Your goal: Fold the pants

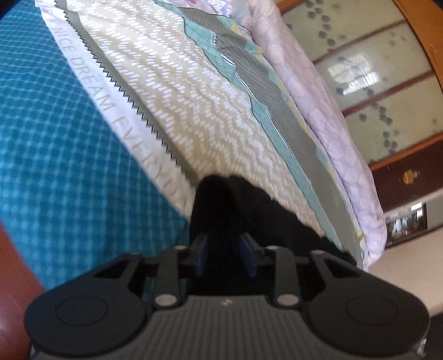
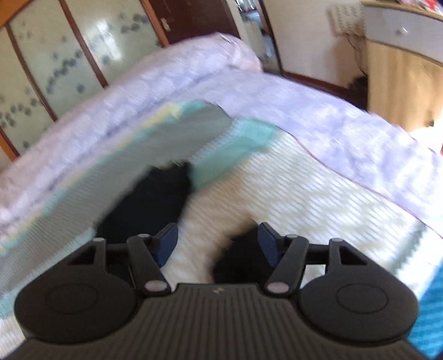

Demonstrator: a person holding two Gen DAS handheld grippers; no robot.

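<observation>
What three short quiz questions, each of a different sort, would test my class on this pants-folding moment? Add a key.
1. True or false: the left gripper is closed on the black pants.
2. Fill in: the right gripper has its jaws ____.
3. Choose: the bedding directly under the pants in the left wrist view is mostly (A) the beige patterned sheet, (B) bare wood, (C) a red towel.

Key: 1 true; 2 open; 3 A.

Bed with patterned quilt (image 1: 193,91) and lilac bedspread (image 2: 346,121), frosted floral sliding doors (image 1: 368,91), dark wooden door (image 2: 193,19), sunlit room.
</observation>
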